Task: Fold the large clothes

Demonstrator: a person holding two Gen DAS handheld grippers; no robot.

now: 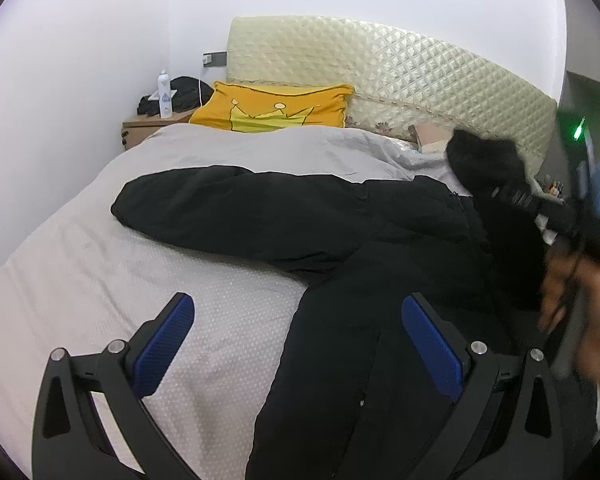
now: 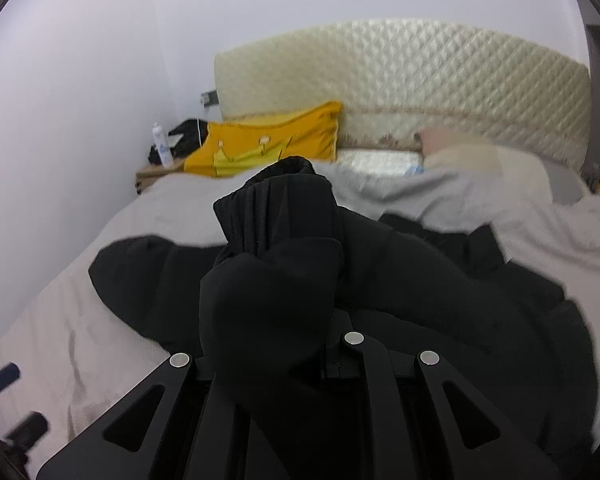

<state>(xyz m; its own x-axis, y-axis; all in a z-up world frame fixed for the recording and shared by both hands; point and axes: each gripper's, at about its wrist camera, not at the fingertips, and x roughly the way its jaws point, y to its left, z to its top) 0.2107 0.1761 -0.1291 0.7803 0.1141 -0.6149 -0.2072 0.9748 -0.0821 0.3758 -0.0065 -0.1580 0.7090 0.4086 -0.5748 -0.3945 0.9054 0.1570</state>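
One black padded coat (image 1: pixel 380 240) lies spread across the grey-covered bed (image 1: pixel 100 280), its body running from the near edge toward the right side and one sleeve (image 1: pixel 204 204) stretched out flat toward the bed's left edge, cuff end short of that edge. The second sleeve (image 2: pixel 276 232) is lifted off the cover, bunched and standing up with its ribbed cuff uppermost.

The left gripper (image 1: pixel 300 340) hangs over the near part of the bed with its two blue-padded fingers (image 1: pixel 164 344) spread wide and nothing between them; the left finger is over bare cover, the right finger over the coat's lower body. The right gripper (image 2: pixel 268 320) has its two fingers drawn close together, clamped on the raised sleeve, whose fabric wraps over them and hides the pads. In the left wrist view the right gripper (image 1: pixel 540 208) shows blurred at the right side of the bed, with the cuff poking up above it.

At the head of the bed stand one cream quilted headboard (image 1: pixel 380 68) and one yellow pillow (image 1: pixel 276 110) with a crown drawing. Past the far left corner is one wooden nightstand (image 1: pixel 140 128) carrying one white bottle (image 1: pixel 164 96) and some dark items, too small to count.
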